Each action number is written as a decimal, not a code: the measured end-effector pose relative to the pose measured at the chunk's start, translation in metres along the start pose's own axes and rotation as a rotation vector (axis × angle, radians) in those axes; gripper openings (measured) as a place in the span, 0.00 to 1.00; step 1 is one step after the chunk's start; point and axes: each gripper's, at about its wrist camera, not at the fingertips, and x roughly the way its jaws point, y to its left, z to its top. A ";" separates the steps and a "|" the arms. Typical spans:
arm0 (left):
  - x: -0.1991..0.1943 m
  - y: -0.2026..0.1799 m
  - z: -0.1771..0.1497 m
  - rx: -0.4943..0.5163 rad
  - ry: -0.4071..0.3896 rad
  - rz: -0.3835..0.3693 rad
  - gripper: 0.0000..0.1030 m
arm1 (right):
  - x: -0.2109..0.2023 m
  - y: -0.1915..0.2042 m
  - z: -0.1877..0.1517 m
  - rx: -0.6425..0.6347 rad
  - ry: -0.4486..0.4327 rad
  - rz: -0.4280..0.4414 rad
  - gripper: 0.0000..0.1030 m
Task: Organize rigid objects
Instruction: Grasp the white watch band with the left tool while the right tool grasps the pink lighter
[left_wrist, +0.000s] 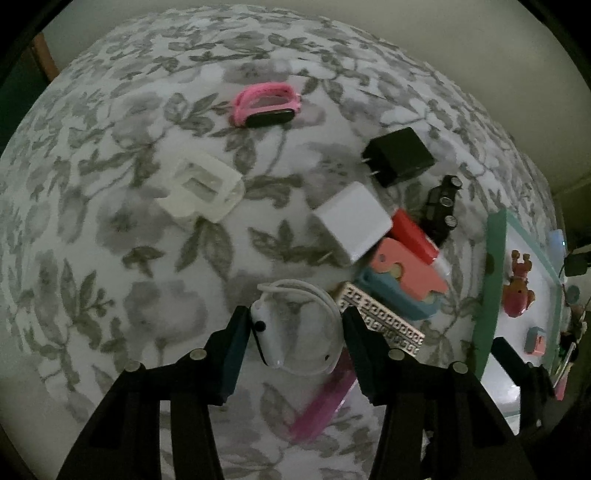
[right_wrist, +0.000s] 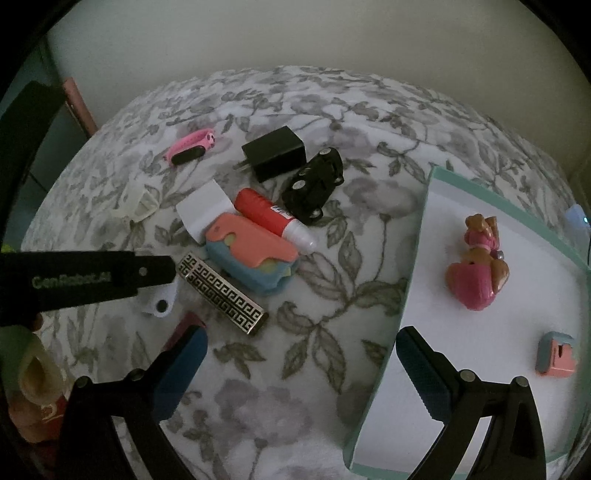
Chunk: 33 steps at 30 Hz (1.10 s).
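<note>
My left gripper (left_wrist: 295, 325) is open around a white smartwatch (left_wrist: 295, 328) lying on the floral bedspread; the jaws stand on either side of it, apart from it. It shows in the right wrist view as a black arm (right_wrist: 99, 277) over the watch (right_wrist: 160, 299). My right gripper (right_wrist: 301, 350) is open and empty above the bedspread beside the teal-rimmed box (right_wrist: 417, 258). The box holds a pink dog toy (right_wrist: 476, 266) and a small pink-blue piece (right_wrist: 556, 354). Nearby lie a patterned bar (right_wrist: 221, 293), a pink-blue case (right_wrist: 255, 254) and a red glue stick (right_wrist: 273, 218).
A black charger (right_wrist: 275, 151), a toy car (right_wrist: 316, 184), a white charger (left_wrist: 351, 221), a pink band (left_wrist: 266, 103), a clear case (left_wrist: 203, 192) and a magenta strip (left_wrist: 325, 402) lie on the bedspread. A wall is behind the bed.
</note>
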 end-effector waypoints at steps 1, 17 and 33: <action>-0.001 0.002 0.000 -0.004 -0.001 0.002 0.52 | -0.001 -0.001 0.001 0.008 -0.002 0.006 1.00; -0.022 0.042 -0.028 -0.023 -0.009 0.075 0.52 | -0.013 0.058 -0.009 -0.327 -0.034 0.150 0.95; -0.027 0.057 -0.033 -0.037 0.005 0.030 0.52 | 0.010 0.086 -0.031 -0.547 0.064 0.194 0.90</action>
